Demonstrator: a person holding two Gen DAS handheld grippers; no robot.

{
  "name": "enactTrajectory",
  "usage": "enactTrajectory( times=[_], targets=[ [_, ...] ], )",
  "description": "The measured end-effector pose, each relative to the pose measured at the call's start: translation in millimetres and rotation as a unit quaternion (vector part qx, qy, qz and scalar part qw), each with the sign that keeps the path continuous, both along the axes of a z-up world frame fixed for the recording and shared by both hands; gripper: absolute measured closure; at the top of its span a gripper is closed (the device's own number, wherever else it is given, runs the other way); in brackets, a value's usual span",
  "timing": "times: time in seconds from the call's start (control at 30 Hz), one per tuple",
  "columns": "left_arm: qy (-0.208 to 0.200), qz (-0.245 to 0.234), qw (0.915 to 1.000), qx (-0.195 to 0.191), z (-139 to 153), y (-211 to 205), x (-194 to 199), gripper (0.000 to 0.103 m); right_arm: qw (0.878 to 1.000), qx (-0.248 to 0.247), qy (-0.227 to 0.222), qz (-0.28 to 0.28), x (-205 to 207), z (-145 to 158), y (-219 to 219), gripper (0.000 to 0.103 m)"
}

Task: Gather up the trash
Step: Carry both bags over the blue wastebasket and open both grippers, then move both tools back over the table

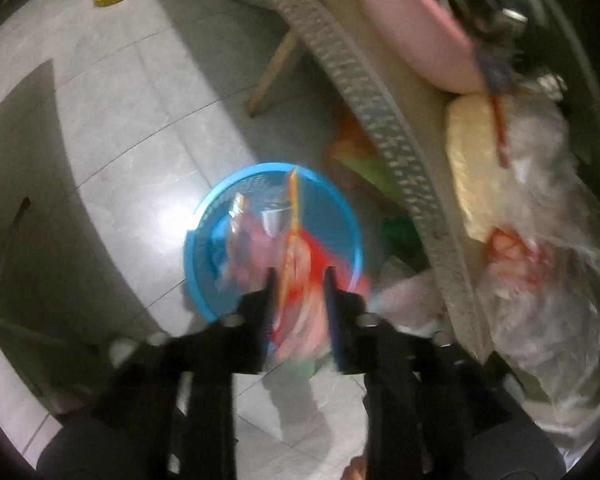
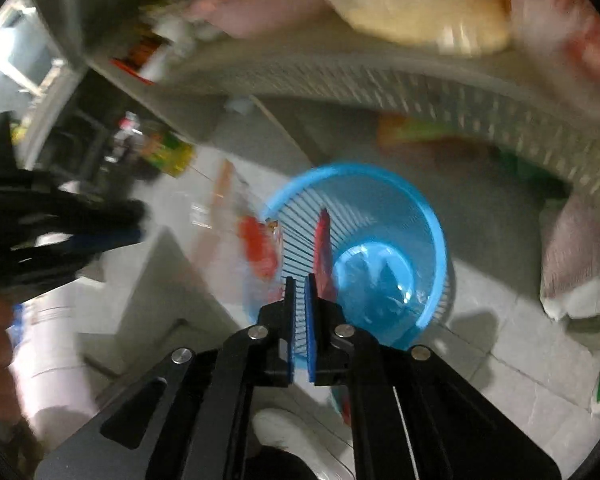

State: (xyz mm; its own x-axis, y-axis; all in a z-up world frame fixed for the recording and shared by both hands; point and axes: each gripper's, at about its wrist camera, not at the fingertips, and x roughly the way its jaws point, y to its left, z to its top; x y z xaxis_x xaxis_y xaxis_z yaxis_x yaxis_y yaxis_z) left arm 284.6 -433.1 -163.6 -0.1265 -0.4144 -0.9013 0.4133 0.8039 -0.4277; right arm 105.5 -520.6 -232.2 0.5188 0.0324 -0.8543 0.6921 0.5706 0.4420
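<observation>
We see blue basket (image 1: 204, 240) on tiled floor (image 1: 132, 128), just beside woven table edge (image 1: 380, 120). Left gripper (image 1: 298, 280) above basket mouth, jaws partly apart, blurred red-orange wrapper (image 1: 300, 264) between them; we cannot tell whether pads press it. Right gripper (image 2: 300, 292) over basket rim (image 2: 436, 216), jaws narrow with slim gap; red wrapper (image 2: 324, 248) just beyond right finger, contact unclear. Clear plastic (image 2: 380, 280) lies at basket bottom. Plastic bags (image 1: 540, 240) on table near its edge.
</observation>
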Motion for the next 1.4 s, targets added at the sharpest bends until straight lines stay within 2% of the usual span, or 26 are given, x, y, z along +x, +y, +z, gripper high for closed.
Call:
enactTrajectory(
  times=[0.07, 0.13, 0.2, 0.37, 0.57, 0.67, 0.73, 0.77, 0.83, 0.97, 1.03, 1.13, 1.3, 1.4],
  targets=[
    [0.011, 0.01, 0.9999, 0.002, -4.2, 3.6, 3.4, 0.077, 1.0, 0.008, 0.001, -0.01, -3.2, -7.2, -0.7, 0.091],
    [0.012, 0.012, 0.9998, 0.006, -4.7, 4.8, 5.5, 0.076, 1.0, 0.002, -0.003, -0.015, -8.8, -5.0, 3.6, 0.078],
    [0.008, 0.017, 0.9998, 0.008, -3.9, 9.8, 9.0, 0.073, 1.0, -0.009, -0.007, -0.013, -16.9, 1.0, 9.5, 0.072],
    [0.003, 0.033, 0.9995, -0.001, 10.4, 29.1, 11.3, 0.061, 1.0, -0.024, -0.009, -0.002, -31.7, 14.8, 14.0, 0.071],
    [-0.019, 0.043, 0.9981, -0.04, 55.8, 63.3, 7.0, 0.048, 0.996, -0.082, -0.026, 0.029, -51.5, 63.1, 40.9, 0.054],
    [-0.05, 0.049, 0.995, -0.071, 89.8, 90.4, -1.8, 0.046, 0.99, -0.127, -0.034, 0.046, -53.7, 93.9, 60.4, 0.036],
    [-0.07, 0.047, 0.9918, -0.096, 115.3, 114.2, -11.2, 0.041, 0.985, -0.16, -0.035, 0.054, -54.3, 115.0, 74.7, 0.02],
    [-0.084, 0.039, 0.9898, -0.108, 129.1, 128.2, -18.7, 0.04, 0.983, -0.171, -0.037, 0.057, -55.1, 123.3, 79.6, 0.017],
    [-0.107, 0.025, 0.9869, -0.118, 147.0, 150.9, -31.5, 0.036, 0.977, -0.202, -0.037, 0.062, -55.4, 140.0, 91.5, 0.007],
    [-0.145, 0.024, 0.9804, -0.132, 172.4, 204.6, -59.2, 0.026, 0.954, -0.295, -0.017, 0.043, -56.0, 175.7, 121.5, 0.007],
    [-0.162, 0.025, 0.9774, -0.134, 182.2, 229.6, -72.3, 0.023, 0.946, -0.32, -0.014, 0.048, -55.1, 188.9, 133.7, 0.007],
    [-0.187, 0.036, 0.9717, -0.14, 195.0, 266.6, -91.5, 0.017, 0.93, -0.355, -0.032, 0.087, -52.9, 208.8, 159.2, 0.007],
    [-0.21, 0.081, 0.9632, -0.147, 207.7, 329.5, -113.0, 0.01, 0.89, -0.433, -0.05, 0.133, -48.7, 241.4, 209.5, 0.007],
    [-0.221, 0.102, 0.9586, -0.147, 212.0, 366.8, -122.5, 0.009, 0.881, -0.428, -0.108, 0.173, -53.1, 261.9, 235.2, 0.007]
  ],
)
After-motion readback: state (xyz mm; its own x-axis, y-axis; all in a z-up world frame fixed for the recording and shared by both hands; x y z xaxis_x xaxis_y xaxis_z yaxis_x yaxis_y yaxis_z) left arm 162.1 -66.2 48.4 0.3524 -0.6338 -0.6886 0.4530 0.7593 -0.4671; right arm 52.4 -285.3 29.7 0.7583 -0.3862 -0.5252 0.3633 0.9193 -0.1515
